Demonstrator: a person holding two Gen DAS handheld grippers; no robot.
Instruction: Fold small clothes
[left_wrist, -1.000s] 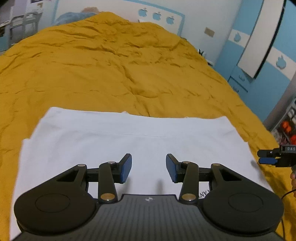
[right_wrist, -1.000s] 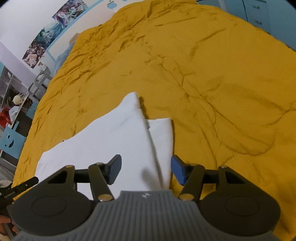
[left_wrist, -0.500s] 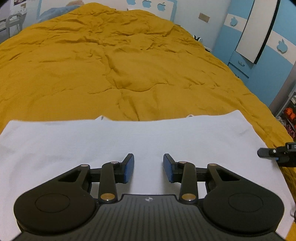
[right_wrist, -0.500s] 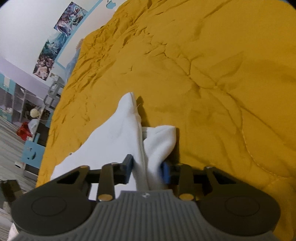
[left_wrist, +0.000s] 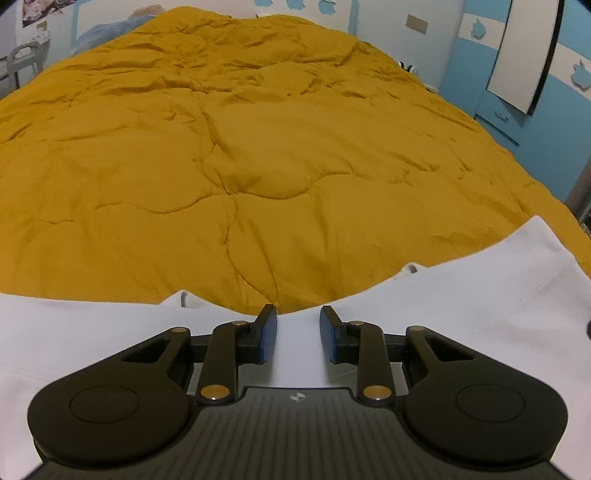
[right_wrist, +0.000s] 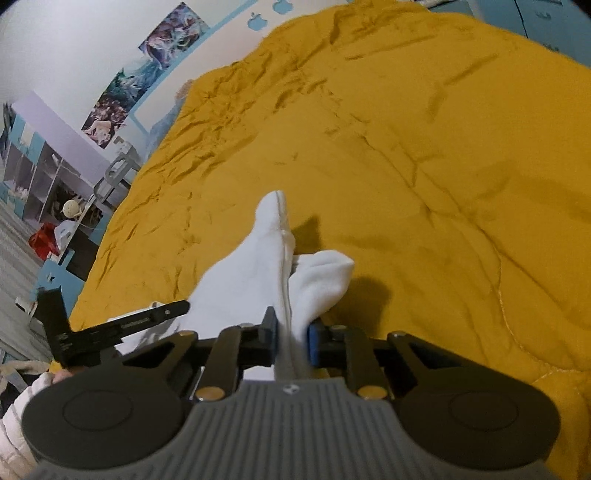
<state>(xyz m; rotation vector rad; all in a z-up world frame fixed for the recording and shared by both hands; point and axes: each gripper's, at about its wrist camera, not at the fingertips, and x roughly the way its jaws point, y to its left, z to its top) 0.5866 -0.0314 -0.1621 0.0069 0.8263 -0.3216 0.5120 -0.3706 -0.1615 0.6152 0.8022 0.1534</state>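
A white garment (left_wrist: 461, 314) lies spread on the yellow quilt. My left gripper (left_wrist: 297, 332) hovers over its far hem. Its jaws are closing, white cloth shows in the gap, and the blue pads stand apart from it. In the right wrist view the same garment (right_wrist: 251, 280) rises in a bunched fold with a sleeve end (right_wrist: 325, 273) sticking out. My right gripper (right_wrist: 291, 341) is still closing, its pads pinching that fold. One of the left gripper's fingers (right_wrist: 147, 319) shows side-on at the left, held by a hand in a white sleeve (right_wrist: 14, 417).
The yellow quilt (left_wrist: 258, 166) covers the whole bed and stretches far ahead of both grippers. Blue wardrobe doors (left_wrist: 546, 122) stand past the bed's right side. Open shelves (right_wrist: 40, 177) with clutter and a grey chair (right_wrist: 118, 170) stand off the bed's left edge.
The left gripper slid forward to the garment's far hem and its jaws narrowed. The right gripper's jaws came together on the garment's side edge, bunching it into a raised fold.
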